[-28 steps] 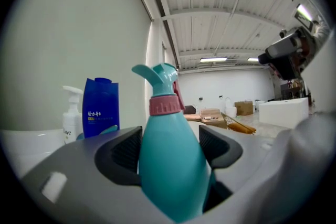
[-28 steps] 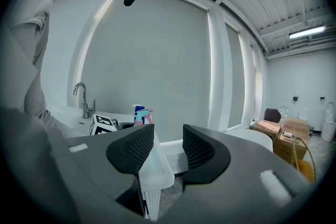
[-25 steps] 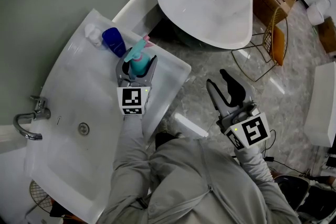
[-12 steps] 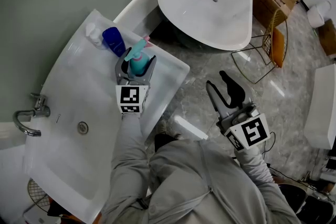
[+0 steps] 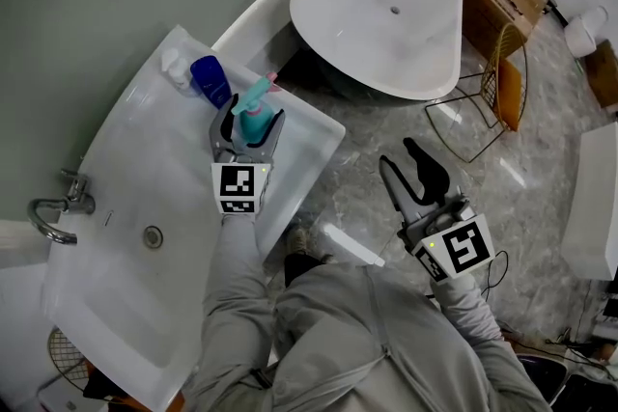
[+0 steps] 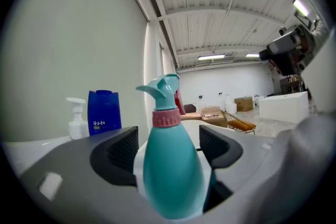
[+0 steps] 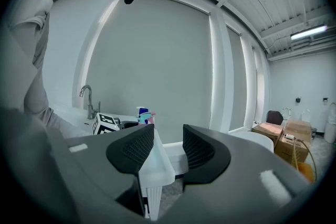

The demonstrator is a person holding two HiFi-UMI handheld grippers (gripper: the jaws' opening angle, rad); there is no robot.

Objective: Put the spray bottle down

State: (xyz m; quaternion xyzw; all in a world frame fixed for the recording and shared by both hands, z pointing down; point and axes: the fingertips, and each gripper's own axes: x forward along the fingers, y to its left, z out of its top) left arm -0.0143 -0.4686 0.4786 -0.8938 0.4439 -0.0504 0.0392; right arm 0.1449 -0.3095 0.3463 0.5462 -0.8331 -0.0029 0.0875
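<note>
3 bottles at sink (image 5: pixel 116 159): 1 spray bottle (image 6: pixel 170 165), 1 blue bottle (image 5: pixel 210 80), 1 pump bottle (image 5: pixel 175 68). Your left gripper (image 5: pixel 251 116) clamps the spray bottle upright; right gripper (image 5: pixel 398 155) low right, jaws apart, empty.

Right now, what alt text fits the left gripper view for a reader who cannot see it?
A teal spray bottle with a pink collar stands upright between the jaws of the left hand-held gripper; whether they grip it is unclear. Behind it to the left stand a blue bottle and a white pump bottle.
</note>
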